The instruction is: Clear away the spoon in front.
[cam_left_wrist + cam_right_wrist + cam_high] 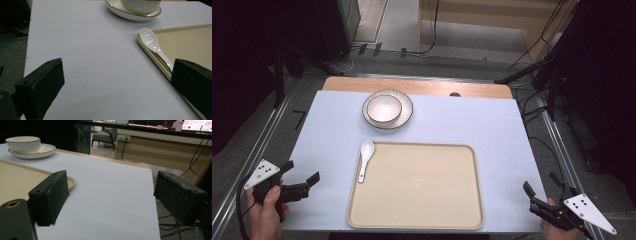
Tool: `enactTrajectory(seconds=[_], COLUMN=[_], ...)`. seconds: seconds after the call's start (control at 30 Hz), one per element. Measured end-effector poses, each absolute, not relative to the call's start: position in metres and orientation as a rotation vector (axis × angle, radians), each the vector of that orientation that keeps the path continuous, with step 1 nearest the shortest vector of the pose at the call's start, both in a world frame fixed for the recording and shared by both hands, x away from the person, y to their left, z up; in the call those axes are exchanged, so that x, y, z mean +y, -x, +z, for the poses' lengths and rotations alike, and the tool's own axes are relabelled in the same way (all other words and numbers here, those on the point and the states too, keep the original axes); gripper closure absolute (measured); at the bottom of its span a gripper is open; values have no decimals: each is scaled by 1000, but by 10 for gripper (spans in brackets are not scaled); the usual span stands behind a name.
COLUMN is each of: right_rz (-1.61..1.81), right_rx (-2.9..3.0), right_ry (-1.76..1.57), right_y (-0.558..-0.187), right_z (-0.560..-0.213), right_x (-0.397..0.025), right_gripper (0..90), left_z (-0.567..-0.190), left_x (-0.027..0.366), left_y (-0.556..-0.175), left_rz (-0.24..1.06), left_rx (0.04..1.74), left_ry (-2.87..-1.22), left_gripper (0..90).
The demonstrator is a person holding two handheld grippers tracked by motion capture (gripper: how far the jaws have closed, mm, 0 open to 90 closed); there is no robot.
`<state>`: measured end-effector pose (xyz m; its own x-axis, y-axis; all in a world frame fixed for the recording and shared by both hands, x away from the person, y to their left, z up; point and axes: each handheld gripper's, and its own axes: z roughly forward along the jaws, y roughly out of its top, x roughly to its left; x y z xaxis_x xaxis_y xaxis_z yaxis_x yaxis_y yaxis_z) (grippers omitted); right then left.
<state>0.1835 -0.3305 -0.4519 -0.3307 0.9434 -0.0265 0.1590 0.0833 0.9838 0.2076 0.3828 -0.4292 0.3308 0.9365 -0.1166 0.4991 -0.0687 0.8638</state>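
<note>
Pale bench (pixel 492 130) is carrying a tray (pixel 417 220); both tools, left (pixel 303 182) and right (pixel 543 192), are hovering open, a spoon (pixel 365 159) lying nearest the left.

no readable text, labels or numbers

Black cables (pixel 532 107) trail across the grey floor (pixel 312 87) beyond the tabletop (pixel 452 125); a grey chair (pixel 103 137) stands farther off.
</note>
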Motion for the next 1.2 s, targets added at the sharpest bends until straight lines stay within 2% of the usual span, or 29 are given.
enactTrajectory(seconds=[0.4, 1.2], right_rz=[1323, 1322], right_rx=[1601, 1626], right_ry=[-1126, -1097], right_y=[-185, -184], right_z=[-452, -452], right_x=[-332, -328], right_gripper=[133, 133], left_z=[-436, -433], left_x=[400, 389], left_y=[-205, -208], left_rz=[629, 606], left_rx=[1330, 1341], left_ry=[-1721, -1699], left_gripper=[0, 0])
